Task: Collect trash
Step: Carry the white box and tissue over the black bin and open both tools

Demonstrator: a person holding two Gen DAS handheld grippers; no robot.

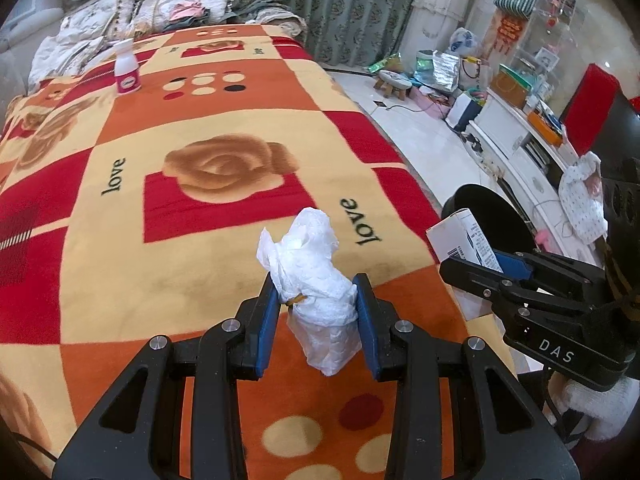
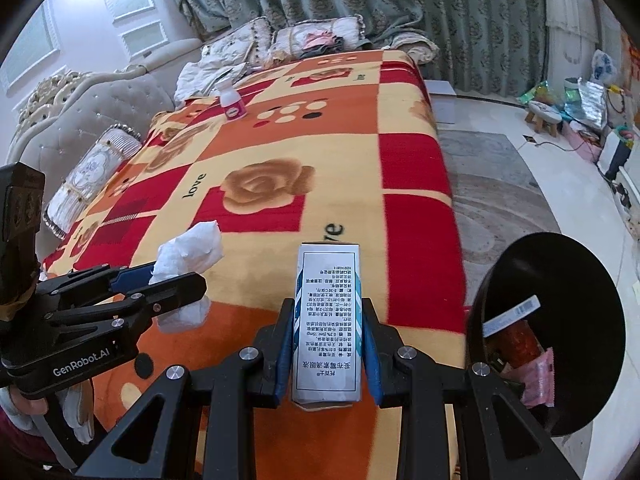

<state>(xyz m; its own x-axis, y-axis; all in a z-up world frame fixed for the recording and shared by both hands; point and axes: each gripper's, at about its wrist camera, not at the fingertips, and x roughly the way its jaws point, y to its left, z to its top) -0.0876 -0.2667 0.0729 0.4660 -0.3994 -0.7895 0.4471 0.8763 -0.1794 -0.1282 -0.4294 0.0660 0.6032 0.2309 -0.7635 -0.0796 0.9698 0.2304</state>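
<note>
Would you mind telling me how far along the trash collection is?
Done: some wrappers already lie in the black bin. In hand: the left gripper holds a crumpled tissue, the right gripper a small carton. Left: a white bottle stands on the blanket.

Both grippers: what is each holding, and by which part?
Left gripper clamps the crumpled tissue around its middle. Right gripper grips the small carton by its long sides, lower half.

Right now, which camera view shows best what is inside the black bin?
The right wrist view. There the black bin faces the camera, showing a pink wrapper and other trash inside. In the left wrist view only its dark rim shows behind the small box held by the right gripper; the contents are hidden.
</note>
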